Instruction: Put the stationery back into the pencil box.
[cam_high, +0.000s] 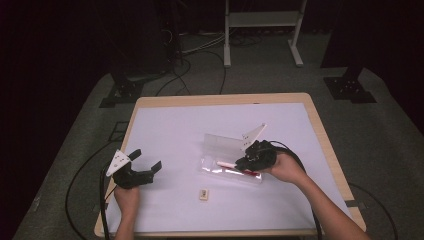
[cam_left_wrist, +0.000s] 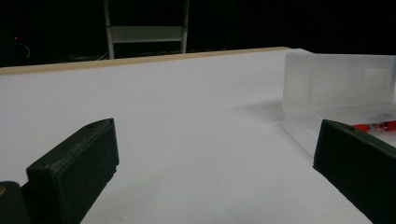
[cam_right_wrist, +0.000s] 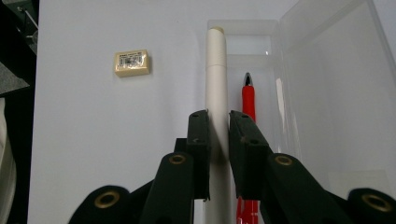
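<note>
The right gripper (cam_right_wrist: 218, 135) is clenched on a white pen (cam_right_wrist: 216, 84), its two black jaws pressing the barrel from either side, and it holds the pen lengthwise over the open clear plastic case (cam_right_wrist: 327, 93), just beside a red pen (cam_right_wrist: 248, 100) that already lies in the tray. The step in hand appears to be laying the white pen into the case next to the red one. To do it well, the barrel should stay parallel to the red pen and to the case's long wall, come down low over the tray floor, and be let go only once it rests there, so it neither rolls off the rim nor knocks its neighbour. The left gripper (cam_high: 142, 165) rests well apart on the counter (cam_high: 165, 125), its jaws spread wide with nothing between them; it could steady the case if the case slides. The right gripper view gives the pen's alignment and the small cream eraser (cam_right_wrist: 132, 62) lying on the counter outside the case, which the left gripper view lacks. The left gripper view, looking low across the counter, instead shows the case's upright lid (cam_left_wrist: 336, 81) from the side. The high view shows how far apart the two hands are.
</note>
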